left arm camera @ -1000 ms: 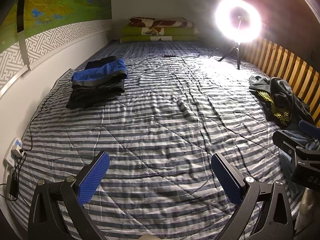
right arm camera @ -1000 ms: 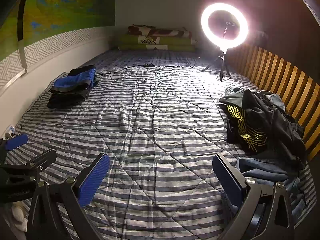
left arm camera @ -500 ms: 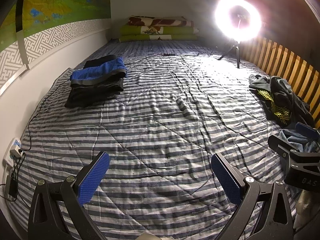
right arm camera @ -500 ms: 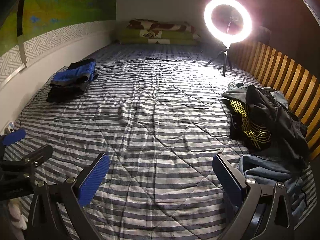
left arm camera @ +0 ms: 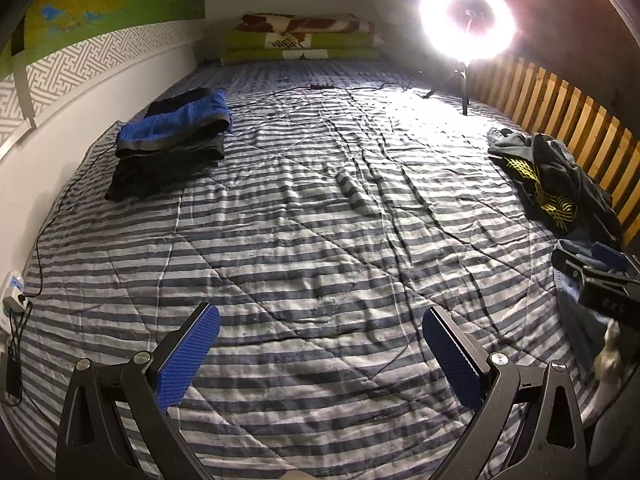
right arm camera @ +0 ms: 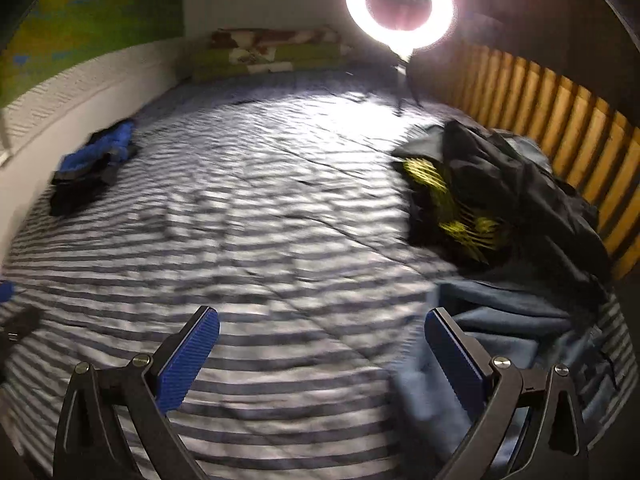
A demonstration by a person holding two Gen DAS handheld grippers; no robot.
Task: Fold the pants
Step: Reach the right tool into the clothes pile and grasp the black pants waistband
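Observation:
A heap of unfolded clothes lies at the bed's right side: a dark garment with yellow pattern (right arm camera: 460, 216) (left arm camera: 548, 188) and, nearer, crumpled blue jeans (right arm camera: 504, 328) (left arm camera: 572, 300). My right gripper (right arm camera: 322, 352) is open, low over the striped quilt, its right finger at the jeans' edge. It also shows in the left wrist view as the right gripper (left arm camera: 596, 276) over the jeans. My left gripper (left arm camera: 320, 352) hangs open above bare quilt with nothing between its fingers. The right wrist view is blurred by motion.
A folded stack with blue shorts on top (left arm camera: 176, 136) (right arm camera: 96, 160) sits at the left by the wall. A ring light on a tripod (left arm camera: 466, 20) (right arm camera: 400, 8) stands at the far right. Wooden slats (left arm camera: 568, 120) line the right edge. Pillows (left arm camera: 300, 36) are at the head; a cable (left arm camera: 40, 240) runs along the left.
The right gripper has swung right and forward toward the clothes heap, so the jeans now reach its right finger. The left gripper has barely moved.

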